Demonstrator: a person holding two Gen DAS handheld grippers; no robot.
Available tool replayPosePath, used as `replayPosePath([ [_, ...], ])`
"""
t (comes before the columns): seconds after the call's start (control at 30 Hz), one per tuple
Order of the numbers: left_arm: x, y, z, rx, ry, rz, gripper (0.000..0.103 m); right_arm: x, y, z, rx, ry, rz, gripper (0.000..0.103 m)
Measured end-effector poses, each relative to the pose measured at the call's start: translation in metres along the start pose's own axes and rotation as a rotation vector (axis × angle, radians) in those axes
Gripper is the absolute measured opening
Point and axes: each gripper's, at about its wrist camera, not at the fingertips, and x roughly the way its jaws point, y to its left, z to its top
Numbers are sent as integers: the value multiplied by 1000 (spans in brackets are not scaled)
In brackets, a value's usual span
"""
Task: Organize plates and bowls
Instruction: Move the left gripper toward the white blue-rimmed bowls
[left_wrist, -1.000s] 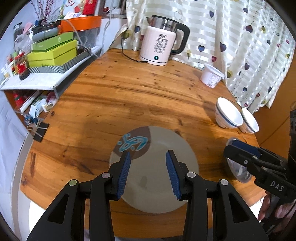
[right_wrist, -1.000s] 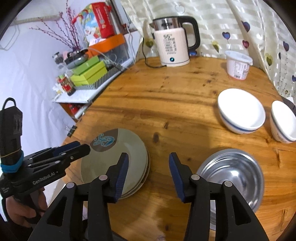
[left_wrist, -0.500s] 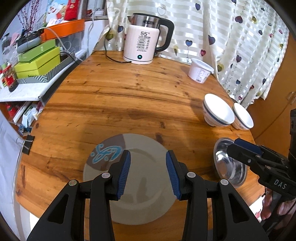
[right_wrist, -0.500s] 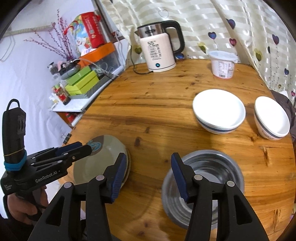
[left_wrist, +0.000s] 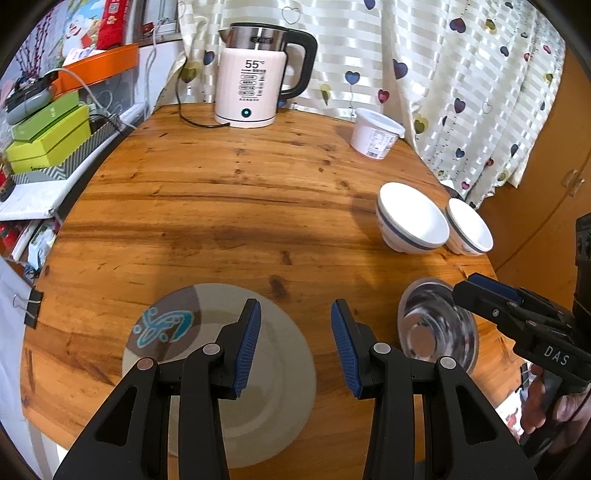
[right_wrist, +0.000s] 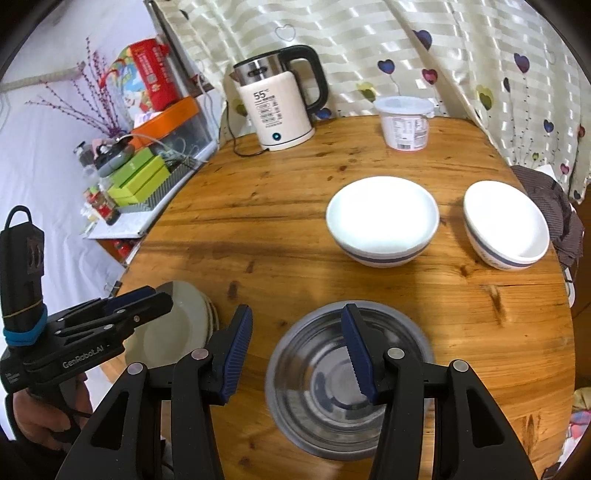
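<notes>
Plates (left_wrist: 229, 369) and steel bowl (right_wrist: 347, 384) sit at the tabletop's (left_wrist: 229, 192) near edge.
We see both spread grippers, left (left_wrist: 295, 345) marked "GenRobot.AI", right (right_wrist: 297, 350) "DAS", pulled back since earlier; kettle (left_wrist: 255, 81) reads "55".

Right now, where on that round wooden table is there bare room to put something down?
The widest bare wood lies mid-table, between the cream electric kettle, the grey plates and the two white blue-banded bowls. The near-right edge is crowded: the steel bowl, both white bowls, and the white tub behind.
</notes>
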Motion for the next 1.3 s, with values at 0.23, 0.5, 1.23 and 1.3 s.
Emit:
replayPosePath([
  [0.23,8,-13,7,28,15,-23,41,-6,-23,1,51,-12,-31,50],
  [0.5,23,-33,19,69,32,-53,41,-8,-47,2,106,-17,-60,50],
  [1.23,77,-70,64,104,68,-108,41,15,-93,32,208,-17,-77,36],
  [1.3,83,-73,68,102,71,-115,41,19,-96,35,217,-15,-77,34],
])
